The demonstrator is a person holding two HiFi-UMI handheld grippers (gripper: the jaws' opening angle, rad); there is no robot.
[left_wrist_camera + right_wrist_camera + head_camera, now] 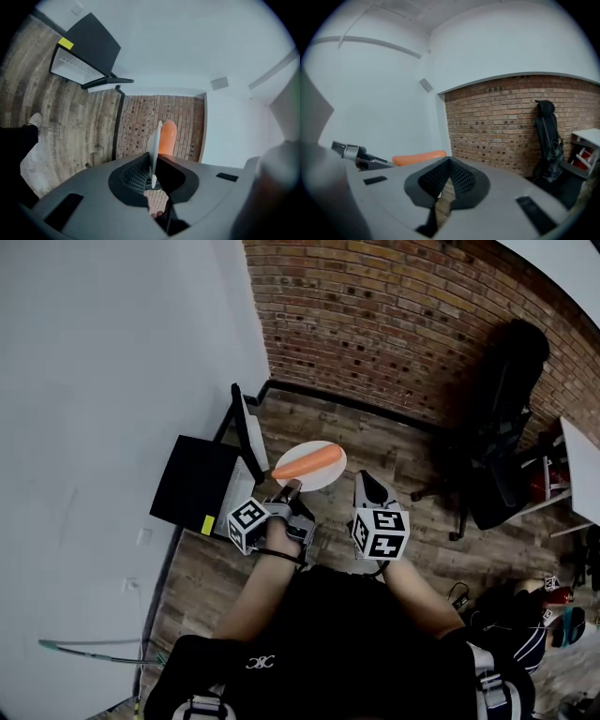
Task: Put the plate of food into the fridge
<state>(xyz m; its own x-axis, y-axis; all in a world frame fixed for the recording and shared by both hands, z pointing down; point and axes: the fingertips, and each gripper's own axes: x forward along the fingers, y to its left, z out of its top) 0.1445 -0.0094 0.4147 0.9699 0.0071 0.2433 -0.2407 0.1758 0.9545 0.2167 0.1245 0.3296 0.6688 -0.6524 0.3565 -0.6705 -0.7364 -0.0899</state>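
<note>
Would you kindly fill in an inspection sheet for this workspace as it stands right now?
Surface: wooden floor, the only work surface in view.
Job's things: white plate carrying an orange food piece; small black fridge against the white wall, with its door open.
Clutter: small red and white items on the floor at right, too small to identify.
Grippers: left gripper shut on the plate's rim; right gripper shut and empty.
Cables: thin cable on the floor at lower left.
Surroundings: brick wall, black office chair, white desk.
</note>
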